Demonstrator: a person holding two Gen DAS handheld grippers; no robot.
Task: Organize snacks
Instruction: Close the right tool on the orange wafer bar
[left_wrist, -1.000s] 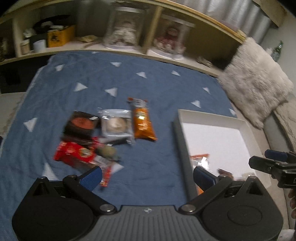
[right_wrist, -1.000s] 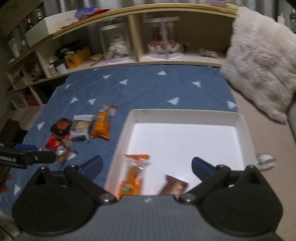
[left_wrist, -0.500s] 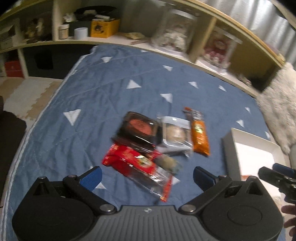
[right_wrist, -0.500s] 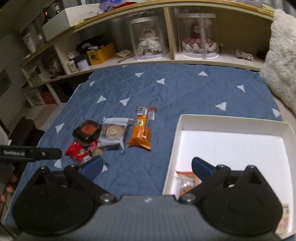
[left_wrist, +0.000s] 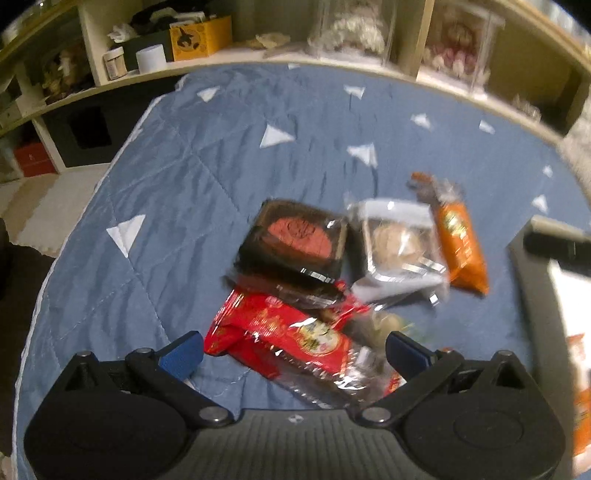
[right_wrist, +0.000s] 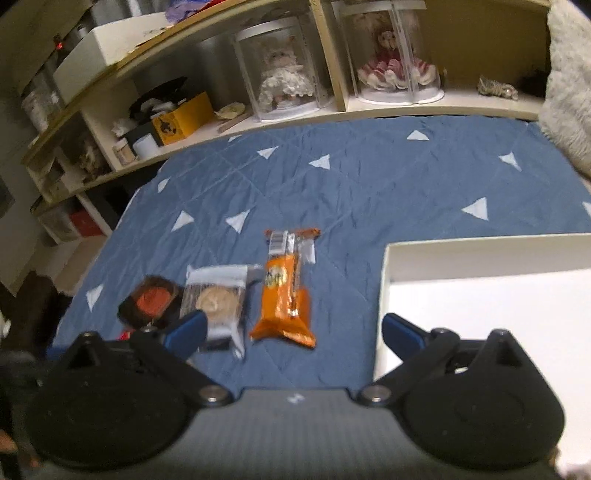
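Note:
Several snacks lie together on the blue quilt. There is a red packet, a black tray with a red cake, a clear packet with a round pastry and an orange packet. My left gripper stands open low over the red packet, which lies between its fingers with the pads off it. My right gripper is wide and its jaws are closing. The orange packet lies ahead between them, untouched. A white box stands to the right.
A wooden shelf runs along the far side with two doll cases, a yellow box and jars. A fluffy cushion leans at the far right. The quilt's left edge drops to the floor.
Both grippers have moved left and down toward the snack pile, which now fills more of each view. The white box has slid to the right edge. The left gripper now straddles the red packet.

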